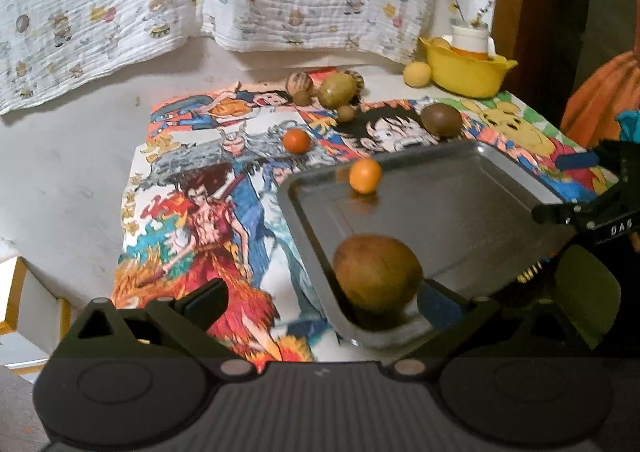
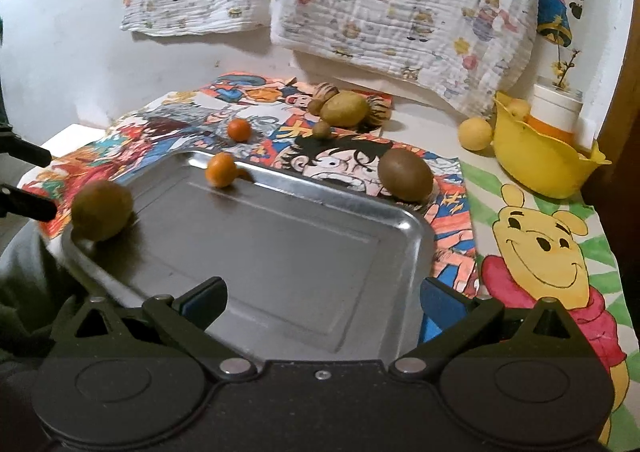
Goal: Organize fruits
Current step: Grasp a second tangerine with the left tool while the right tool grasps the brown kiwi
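cartoon cloth [image 2: 540, 252] partly under tray [image 2: 280, 252]; blurred kiwi [image 1: 376, 272]; both grippers [image 1: 324, 304] [image 2: 324, 304] spread, empty.

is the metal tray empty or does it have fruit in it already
Not empty. The metal tray holds two fruits: a brown kiwi at one corner and a small orange by the far rim. Most of its floor is bare.

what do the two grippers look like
Both the left gripper and the right gripper are matte black plastic with ribbed bodies, silver pivot screws and angular linkages. Their fingers carry blue pads. White lettering marks the right gripper's side.
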The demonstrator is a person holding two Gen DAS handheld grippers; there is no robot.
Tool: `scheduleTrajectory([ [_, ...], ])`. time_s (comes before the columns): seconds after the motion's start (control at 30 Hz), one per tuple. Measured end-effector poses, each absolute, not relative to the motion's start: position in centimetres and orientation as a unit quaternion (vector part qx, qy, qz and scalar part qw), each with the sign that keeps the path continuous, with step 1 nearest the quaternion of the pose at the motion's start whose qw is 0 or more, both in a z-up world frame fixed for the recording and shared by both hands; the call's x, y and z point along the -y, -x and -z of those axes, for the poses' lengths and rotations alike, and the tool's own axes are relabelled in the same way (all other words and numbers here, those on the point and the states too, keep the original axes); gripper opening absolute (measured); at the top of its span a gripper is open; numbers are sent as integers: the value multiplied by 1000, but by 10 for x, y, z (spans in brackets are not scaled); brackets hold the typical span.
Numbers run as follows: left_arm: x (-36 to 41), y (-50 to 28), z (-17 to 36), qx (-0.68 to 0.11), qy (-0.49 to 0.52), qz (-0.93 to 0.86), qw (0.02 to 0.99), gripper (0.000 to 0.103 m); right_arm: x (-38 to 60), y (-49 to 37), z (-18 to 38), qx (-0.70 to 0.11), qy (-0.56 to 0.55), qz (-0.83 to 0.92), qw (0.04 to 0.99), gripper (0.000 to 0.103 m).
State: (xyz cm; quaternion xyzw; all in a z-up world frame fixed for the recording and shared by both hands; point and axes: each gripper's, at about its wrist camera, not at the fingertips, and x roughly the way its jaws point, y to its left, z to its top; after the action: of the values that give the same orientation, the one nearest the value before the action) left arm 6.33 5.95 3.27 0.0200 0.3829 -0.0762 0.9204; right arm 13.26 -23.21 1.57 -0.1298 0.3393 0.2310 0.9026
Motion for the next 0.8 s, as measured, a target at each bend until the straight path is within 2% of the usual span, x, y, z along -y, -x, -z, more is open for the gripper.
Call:
scheduleTrajectory([
  [0.4, -74, -120, -42, -376, 19, 54, 925, 103, 214, -184, -18, -342, 125, -228, 903, 102],
  [0.8, -62, -210, -45, -389, 44, 60, 918, 103, 197, -243, -27, -340, 103, -214, 910, 102],
])
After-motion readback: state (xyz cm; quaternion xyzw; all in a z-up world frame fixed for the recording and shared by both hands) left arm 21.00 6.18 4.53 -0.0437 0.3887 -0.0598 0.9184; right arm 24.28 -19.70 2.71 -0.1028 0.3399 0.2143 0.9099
